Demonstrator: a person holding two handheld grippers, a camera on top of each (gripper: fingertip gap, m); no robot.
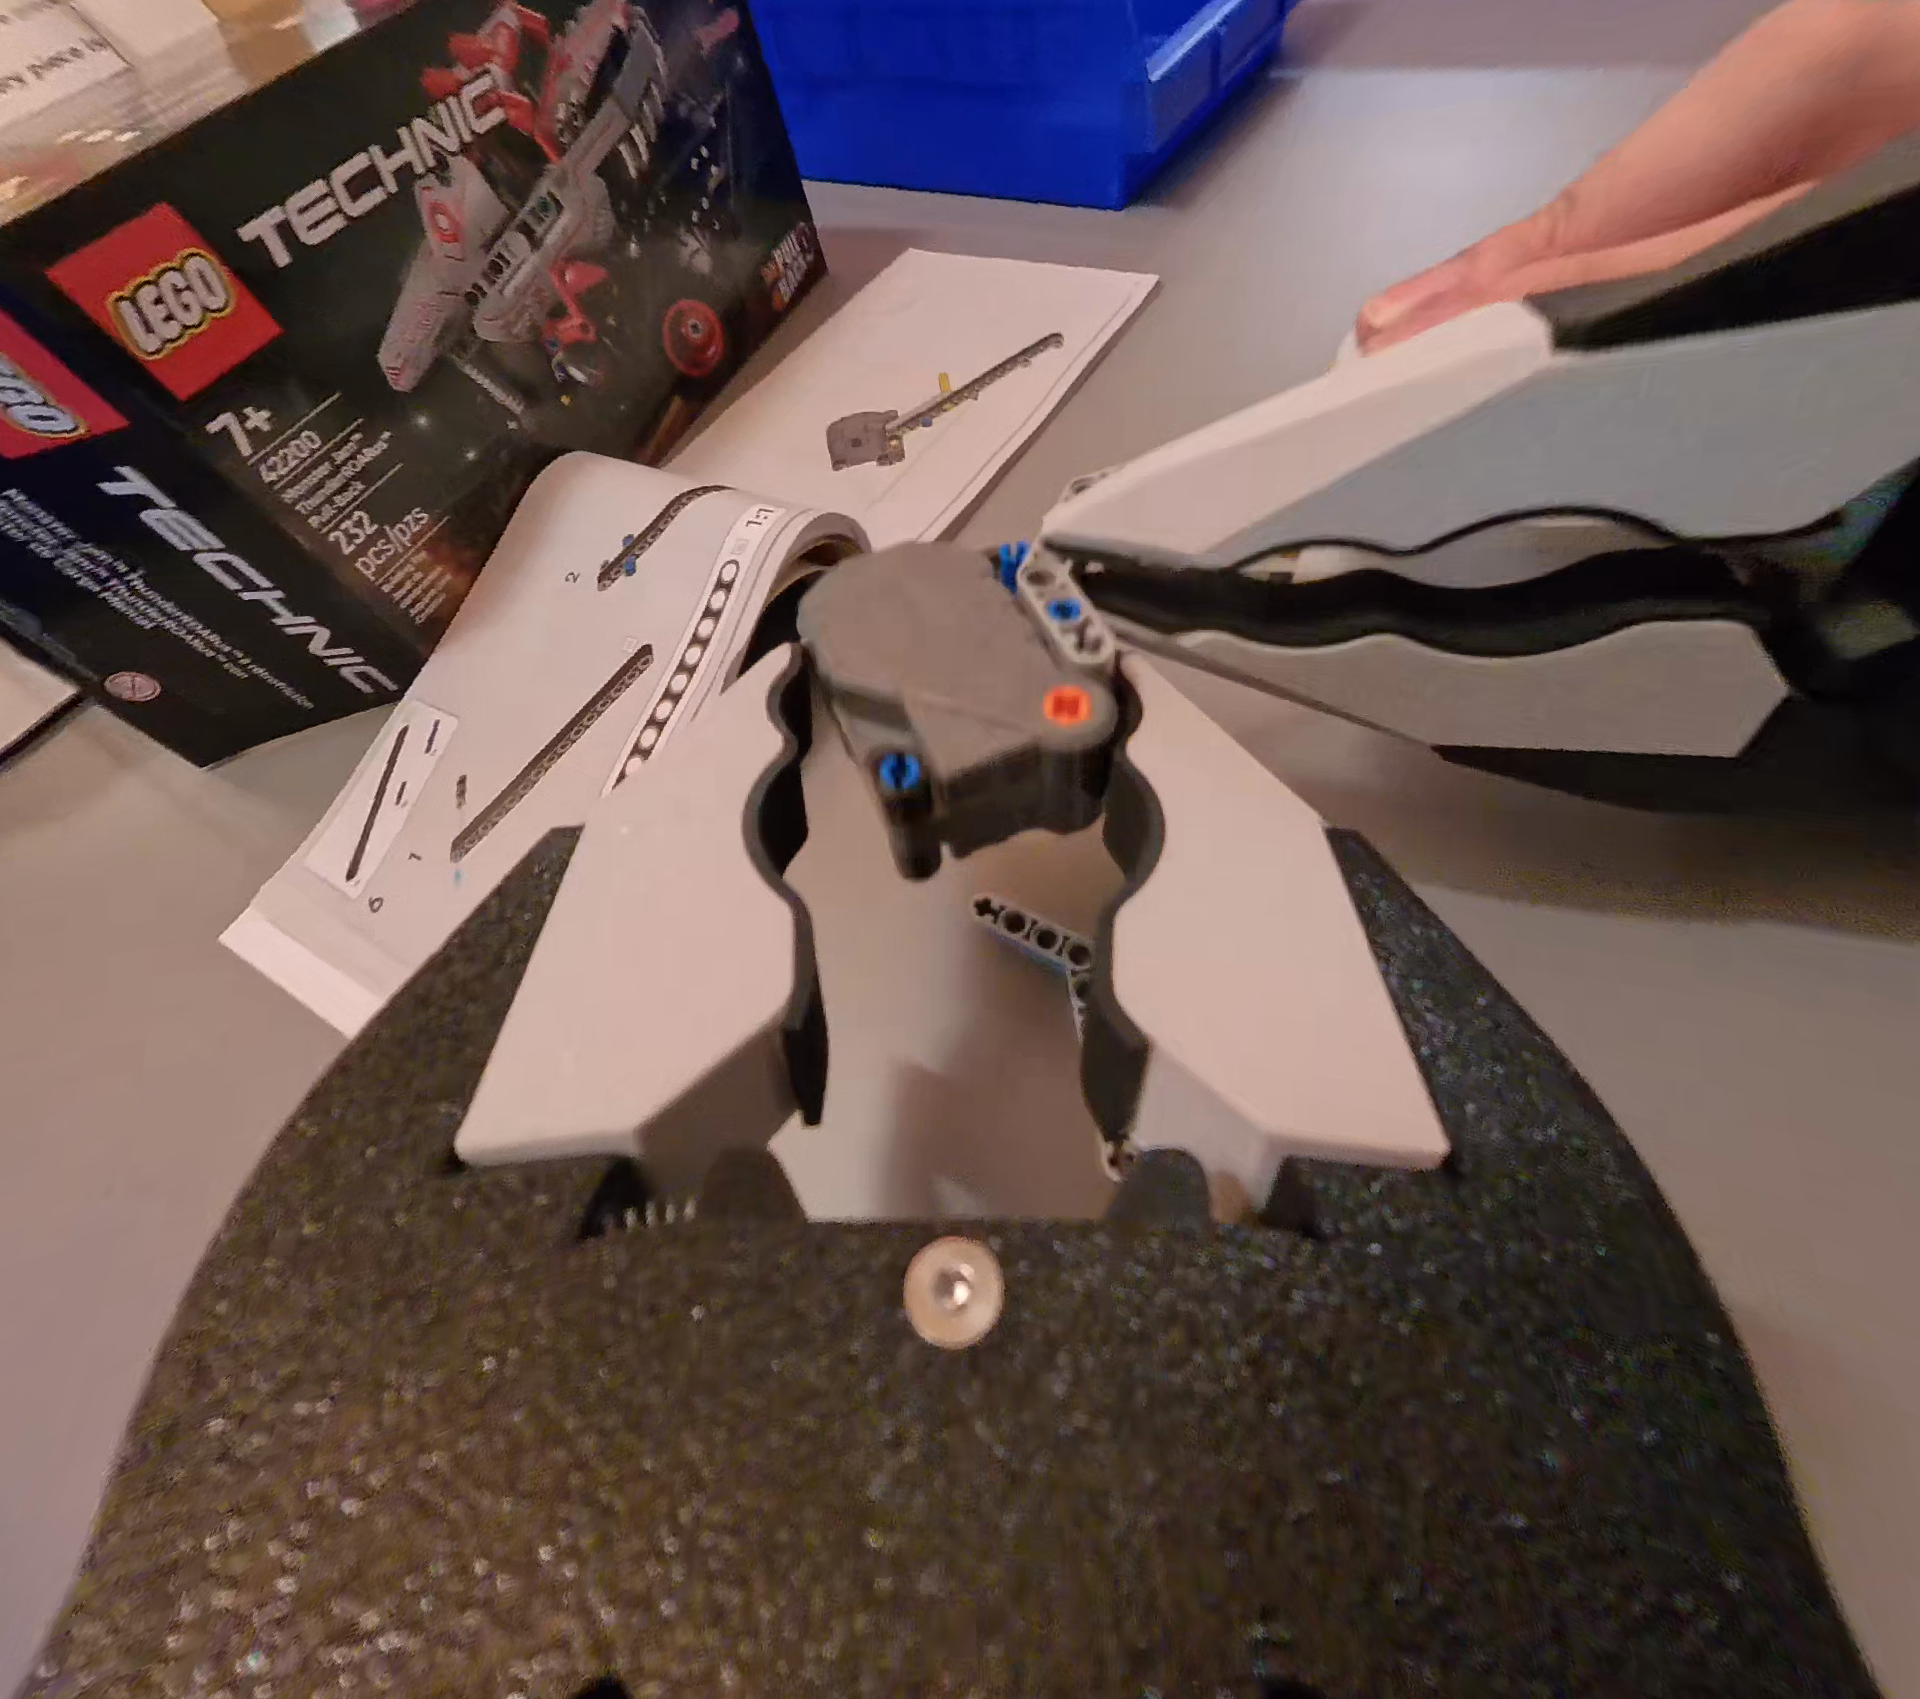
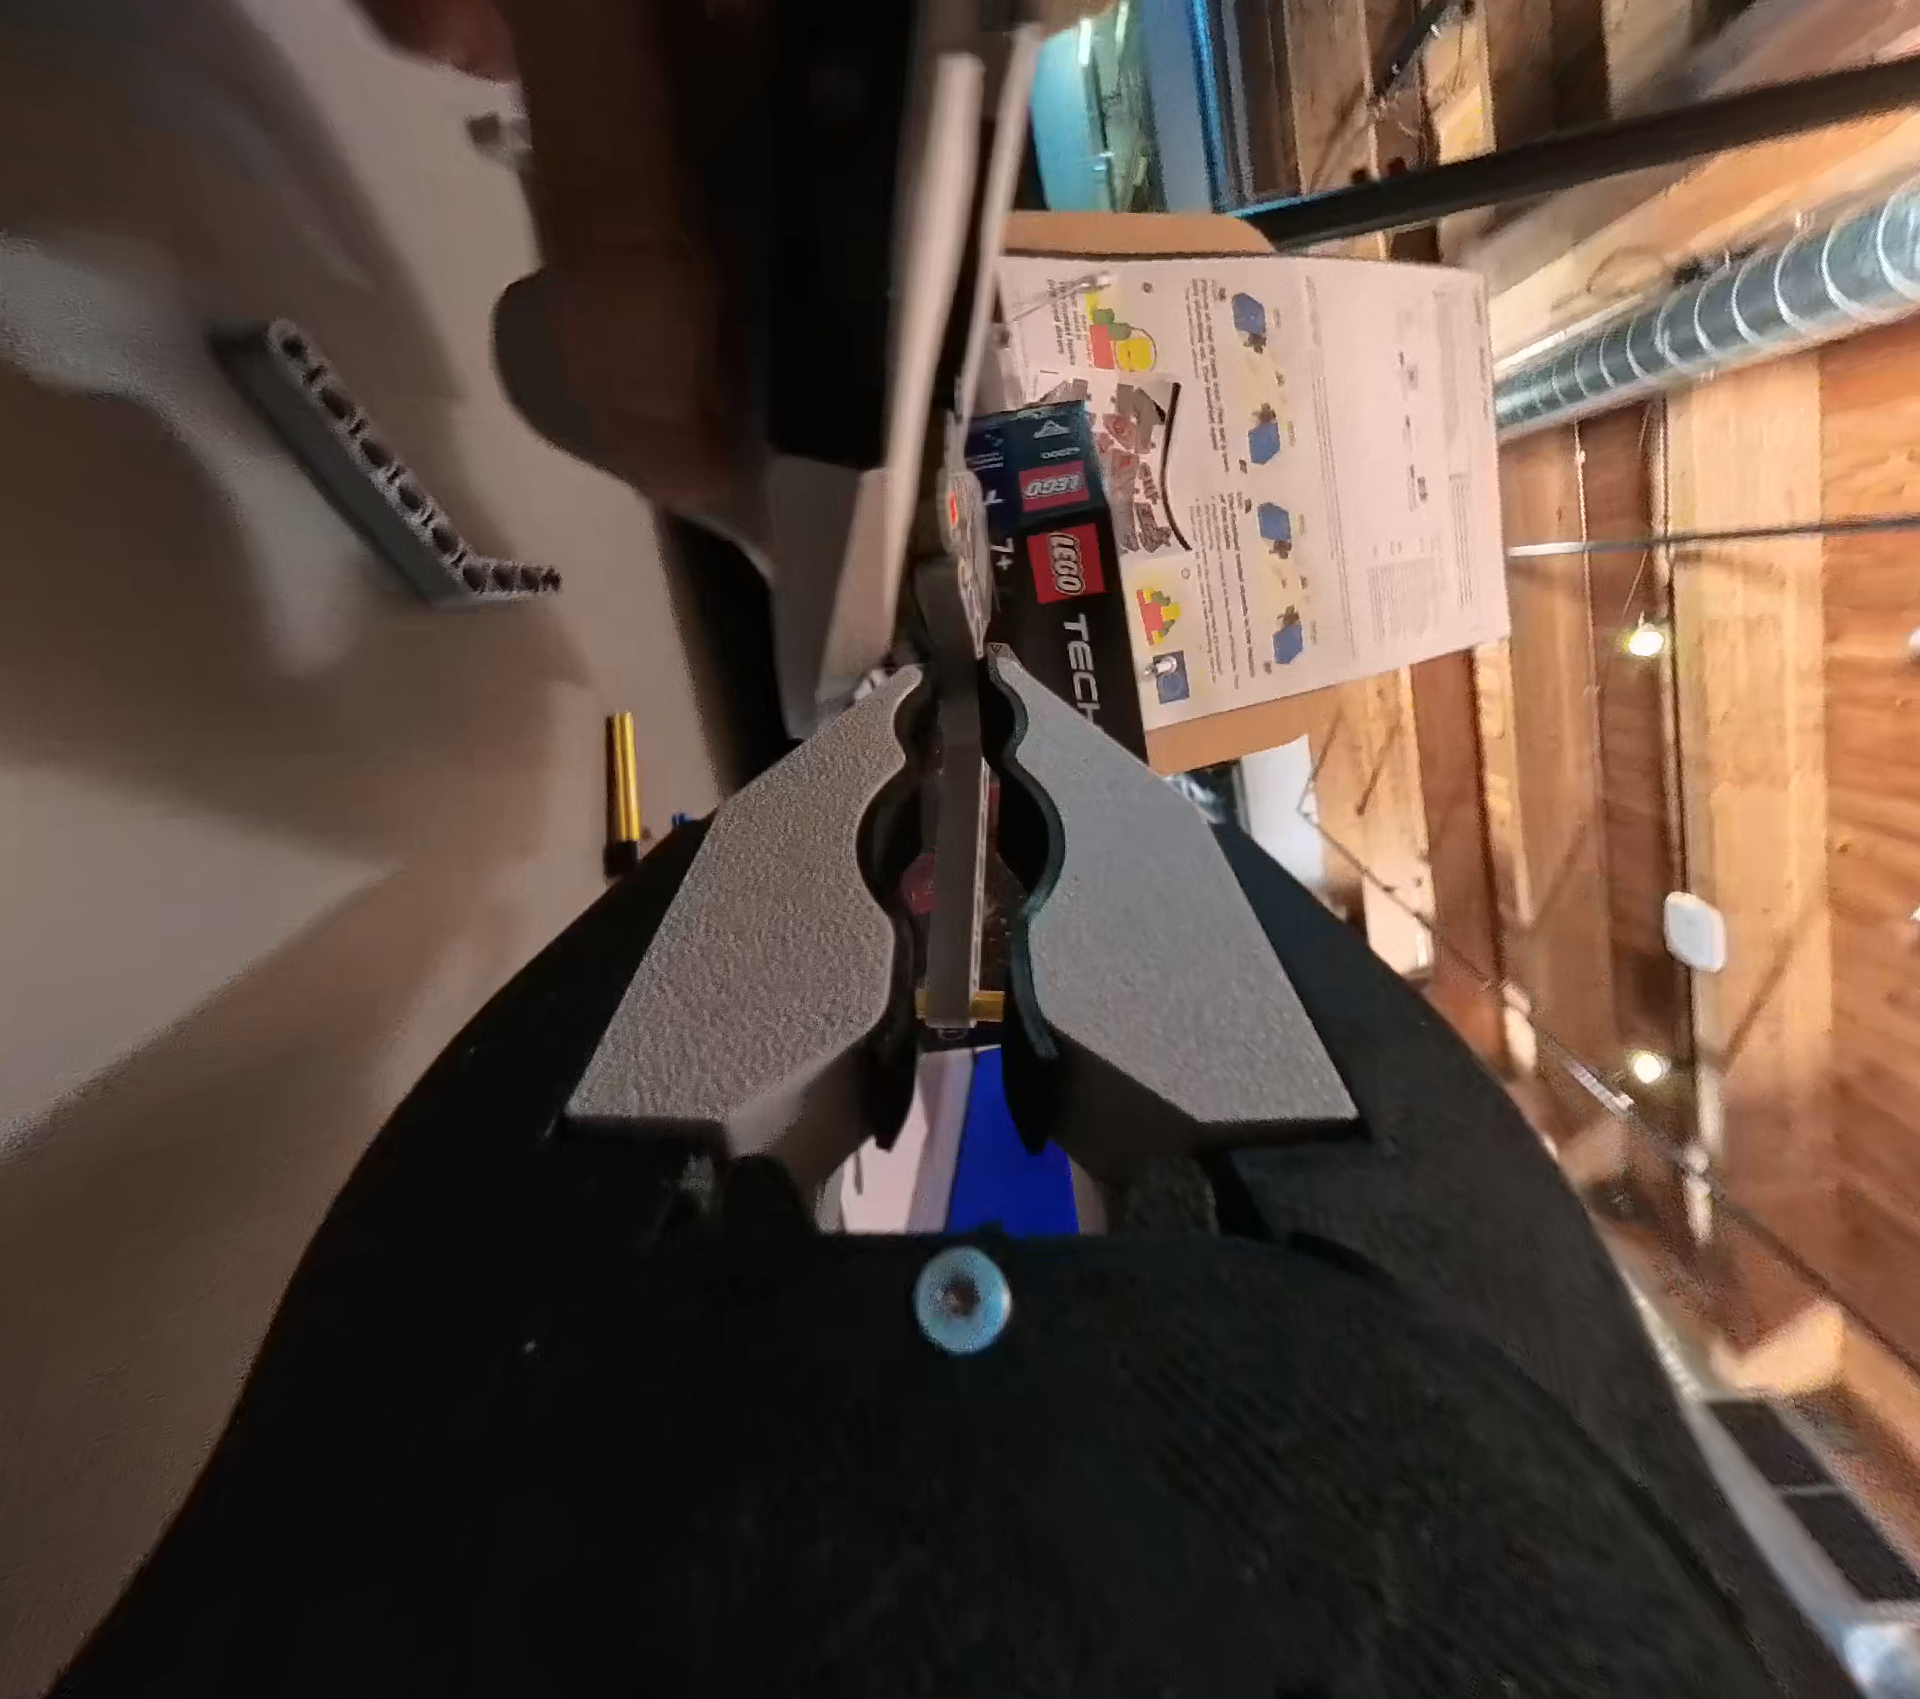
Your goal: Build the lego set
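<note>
Lego parts sit in both tools above the grey table [image 1: 1558, 1078]. We see the left tool [image 1: 951, 714] clamped on a dark grey rounded Lego motor block [image 1: 935, 673] with an orange socket and a blue pin, held up off the table near its middle. The right tool [image 2: 954, 693], with a person's hand [image 1: 1621, 184] on it, comes in from the right side, clamped on a thin light grey Lego beam [image 2: 954, 880] whose tip meets the block's right side.

Two open blue plastic bins [image 1: 997, 49] stand along the far edge; what lies in them is hidden from us. Between the bins and the tools the table is bare.

An open white instruction booklet [image 1: 644, 662] lies just behind the block, its curled page close to the left tool. A black cardboard Lego box [image 1: 436, 278] stands at the far left, bounding that side. A small black perforated beam [image 1: 1039, 932] lies on the table under the left tool. In the right wrist view a long grey beam [image 2: 384, 475] and a yellow axle [image 2: 621, 776] lie apart on the table.
</note>
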